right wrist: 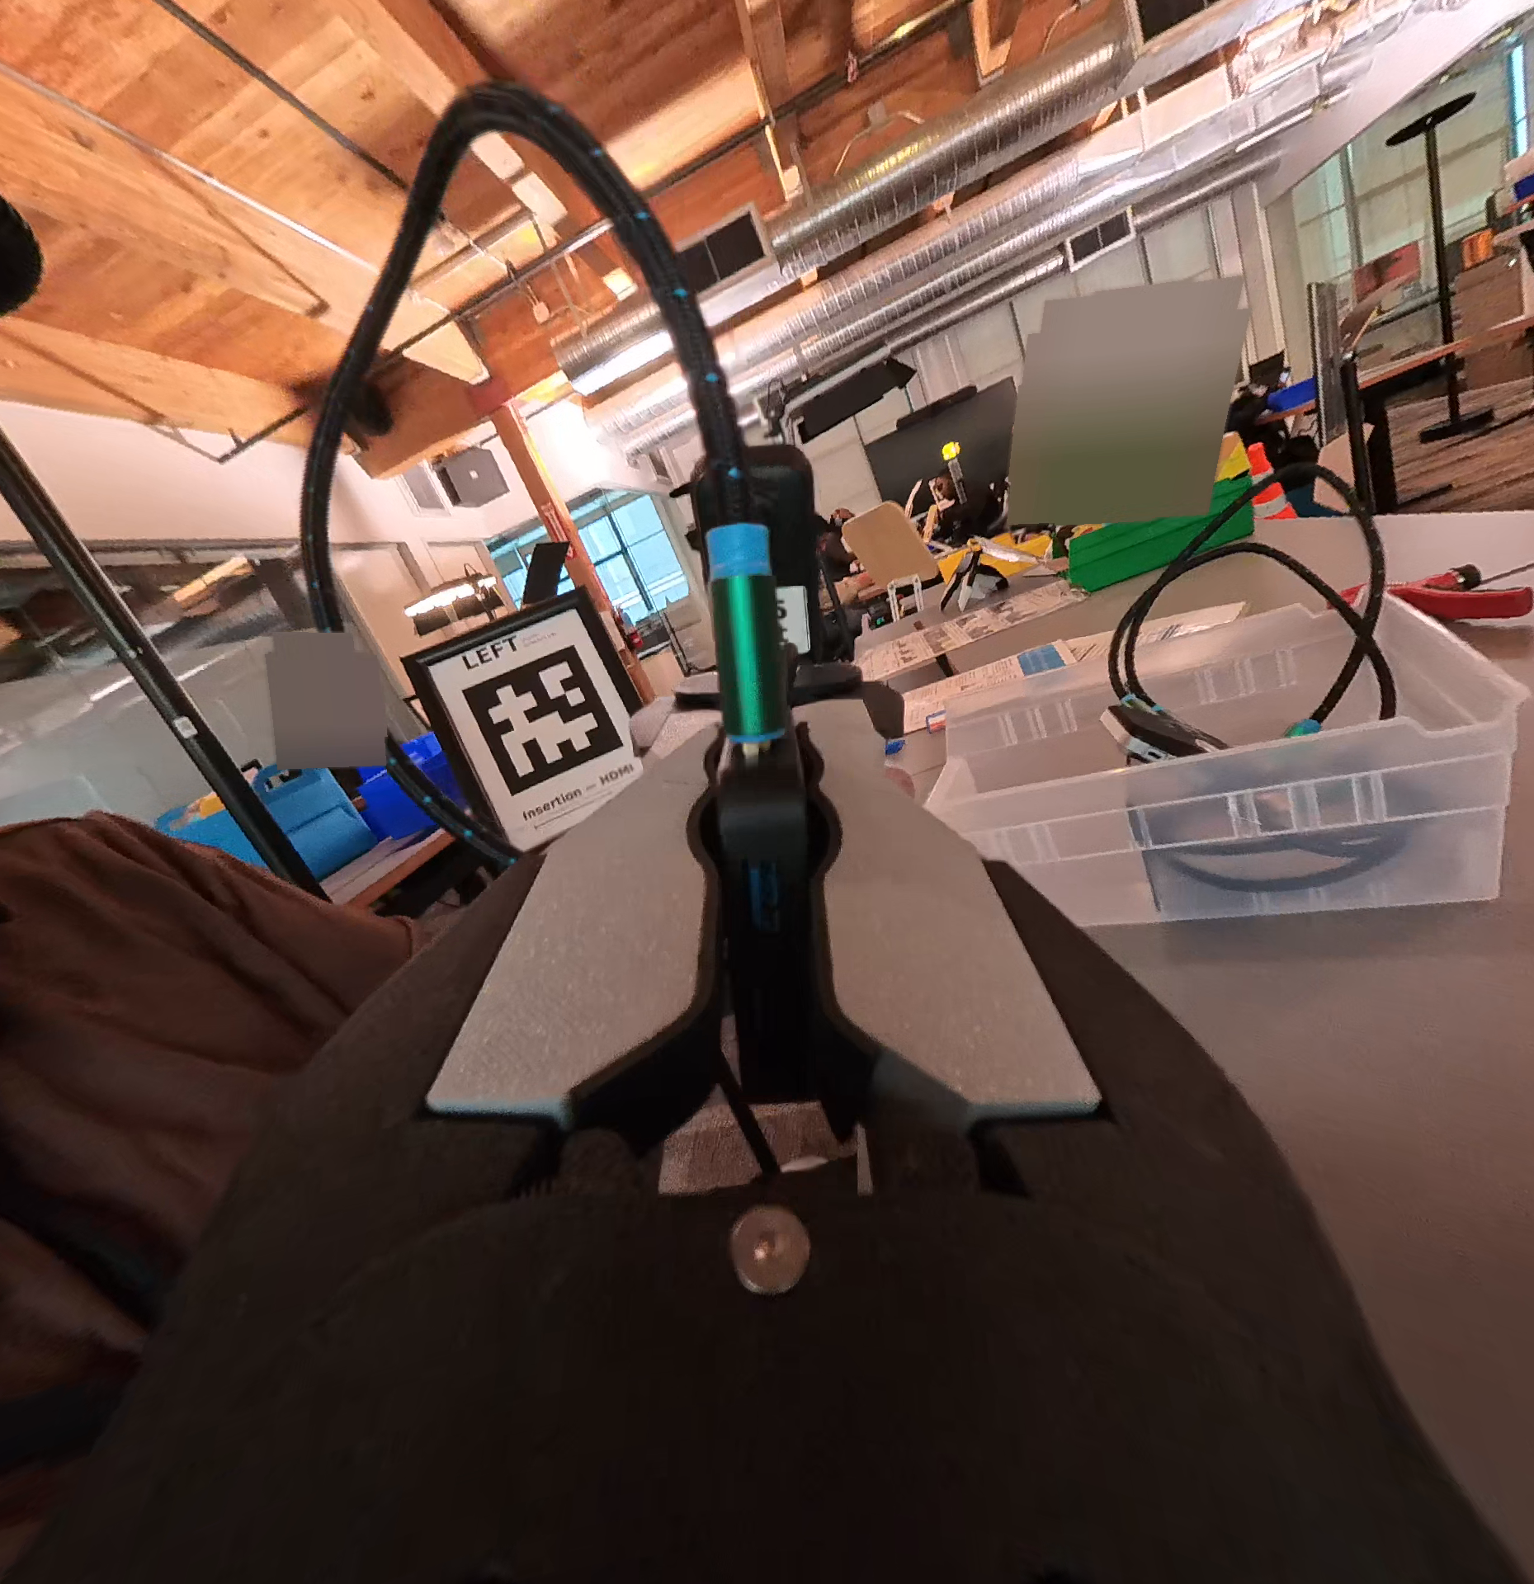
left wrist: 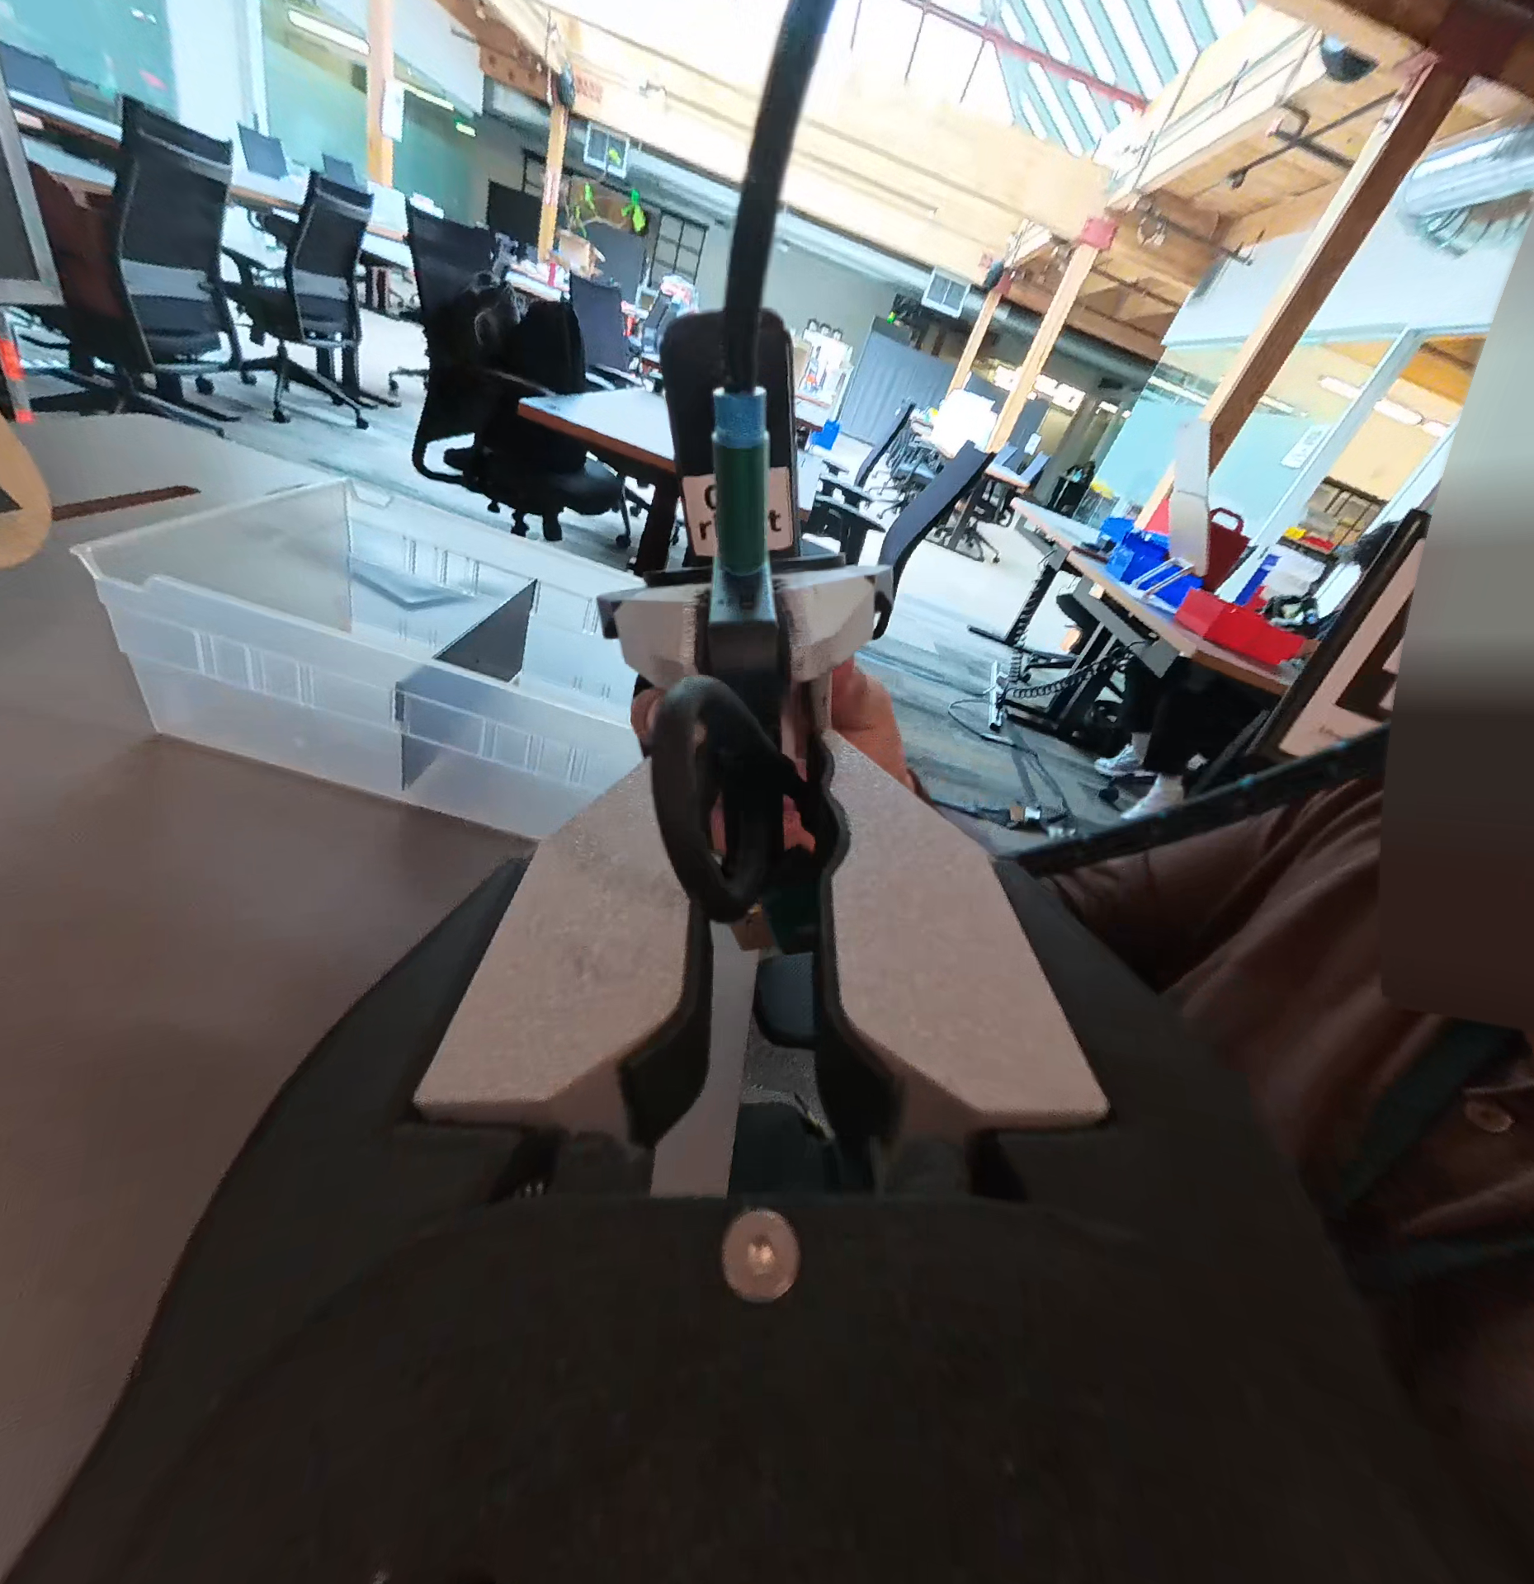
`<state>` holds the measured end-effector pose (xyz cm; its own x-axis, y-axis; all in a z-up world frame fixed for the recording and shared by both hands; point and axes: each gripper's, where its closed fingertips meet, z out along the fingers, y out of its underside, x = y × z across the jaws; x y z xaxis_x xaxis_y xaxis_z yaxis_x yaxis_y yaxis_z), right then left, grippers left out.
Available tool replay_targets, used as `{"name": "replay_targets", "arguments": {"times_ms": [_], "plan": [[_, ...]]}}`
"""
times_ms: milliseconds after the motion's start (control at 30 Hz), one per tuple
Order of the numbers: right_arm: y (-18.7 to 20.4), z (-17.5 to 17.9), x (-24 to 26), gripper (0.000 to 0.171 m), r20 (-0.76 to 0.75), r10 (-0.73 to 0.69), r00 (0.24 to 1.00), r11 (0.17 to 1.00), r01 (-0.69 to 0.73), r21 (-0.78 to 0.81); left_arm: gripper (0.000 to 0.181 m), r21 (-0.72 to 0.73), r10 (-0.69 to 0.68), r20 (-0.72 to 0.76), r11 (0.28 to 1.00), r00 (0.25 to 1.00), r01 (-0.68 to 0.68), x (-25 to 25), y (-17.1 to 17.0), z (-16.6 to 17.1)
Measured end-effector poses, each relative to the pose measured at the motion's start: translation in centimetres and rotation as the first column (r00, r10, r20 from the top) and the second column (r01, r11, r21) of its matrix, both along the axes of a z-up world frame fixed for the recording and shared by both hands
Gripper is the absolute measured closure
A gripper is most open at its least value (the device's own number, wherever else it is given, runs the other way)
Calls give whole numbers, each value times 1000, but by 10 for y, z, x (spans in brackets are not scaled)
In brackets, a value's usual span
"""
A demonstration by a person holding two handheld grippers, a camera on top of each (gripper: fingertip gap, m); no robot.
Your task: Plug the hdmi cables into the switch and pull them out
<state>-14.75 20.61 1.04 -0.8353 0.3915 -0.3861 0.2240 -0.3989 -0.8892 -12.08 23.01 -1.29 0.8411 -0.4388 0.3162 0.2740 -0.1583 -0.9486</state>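
Observation:
My right gripper (right wrist: pixel 759 759) is shut on the black switch (right wrist: pixel 759 857) and holds it upright above the table. A green HDMI plug with a blue collar (right wrist: pixel 740 677) stands in the switch's top, and its braided cable (right wrist: pixel 660 283) arcs up and down to the left. My left gripper (left wrist: pixel 746 771) faces the right gripper (left wrist: pixel 742 639) closely. It is shut on a looped black cable (left wrist: pixel 703 806) with a greenish connector end (left wrist: pixel 789 917). The plug (left wrist: pixel 740 506) and switch (left wrist: pixel 743 621) also show in the left wrist view.
A clear plastic bin (right wrist: pixel 1432 771) on the grey table (right wrist: pixel 1346 1071) holds another braided HDMI cable (right wrist: pixel 1380 677). The bin shows in the left wrist view (left wrist: pixel 232 651). A framed marker sign (right wrist: pixel 544 711) stands behind. Red pliers (right wrist: pixel 1432 597) lie far right. A person's brown sleeve (left wrist: pixel 1260 900) is close. Less than 4 cm separates the two grippers' tips.

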Motion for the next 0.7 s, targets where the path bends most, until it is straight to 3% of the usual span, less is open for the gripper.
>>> {"name": "replay_targets", "arguments": {"times_ms": [133,367,500,600,700], "plan": [[-3,-4,2,156,15,18,1000,998,-19,64,165,5,45,-49,999,998,-45,-8,-10,2],[8,-11,6,160,-27,-36,999,975,41,218,166,2,86,-11,996,996,-86,-19,-23,8],[9,-4,7,163,-55,-50,997,981,59,182,163,-23,8,31,1000,999,-7,-8,-22,5],[7,-3,9,162,-24,11,1000,993,-8,116,149,-115,-72,-4,991,997,71,8,-16,-12],[12,-4,7,162,-7,16,1000,996,-15,84,161,-85,-14,-69,996,998,8,3,-12,-11]]}}
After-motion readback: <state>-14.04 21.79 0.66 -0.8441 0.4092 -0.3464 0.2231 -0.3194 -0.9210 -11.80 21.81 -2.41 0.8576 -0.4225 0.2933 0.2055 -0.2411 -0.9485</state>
